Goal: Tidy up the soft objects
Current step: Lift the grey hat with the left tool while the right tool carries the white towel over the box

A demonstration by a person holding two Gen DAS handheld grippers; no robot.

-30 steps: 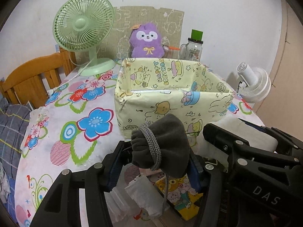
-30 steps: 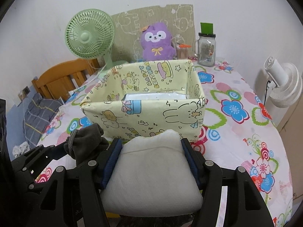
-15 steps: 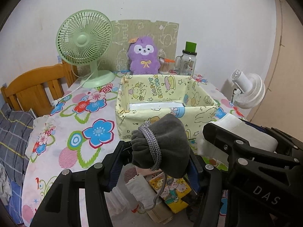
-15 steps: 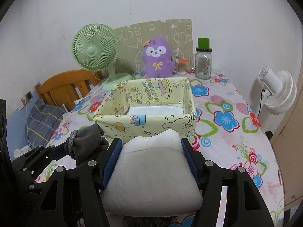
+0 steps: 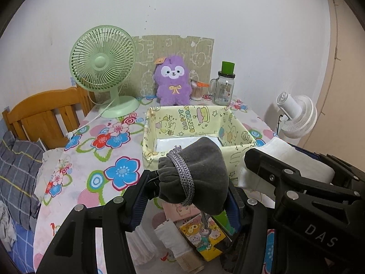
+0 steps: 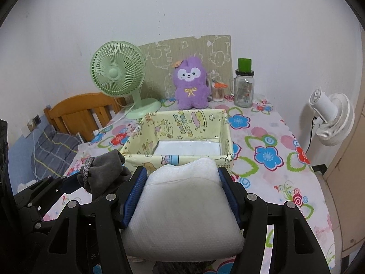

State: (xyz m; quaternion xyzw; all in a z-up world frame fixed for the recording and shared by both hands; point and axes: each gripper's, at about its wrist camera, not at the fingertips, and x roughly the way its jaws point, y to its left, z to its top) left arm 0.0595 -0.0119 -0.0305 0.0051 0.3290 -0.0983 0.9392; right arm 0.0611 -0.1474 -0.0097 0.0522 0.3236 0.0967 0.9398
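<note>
My left gripper is shut on a grey drawstring pouch, held in the air in front of the yellow cartoon-print fabric box. My right gripper is shut on a white foam pad, also lifted before the box. The two grippers hang side by side; the pouch shows at the left of the right wrist view and the pad at the right of the left wrist view. The box holds a flat white item on its bottom. A purple plush toy sits behind the box.
The flowered tablecloth carries a green desk fan, a glass jar with a green lid and a cotton-swab cup. A white fan stands off the right edge, a wooden bed frame at left. Small packets lie below the left gripper.
Both grippers have risen with their loads still gripped. The box now sits lower and smaller in both views, and its white bottom shows more fully.
</note>
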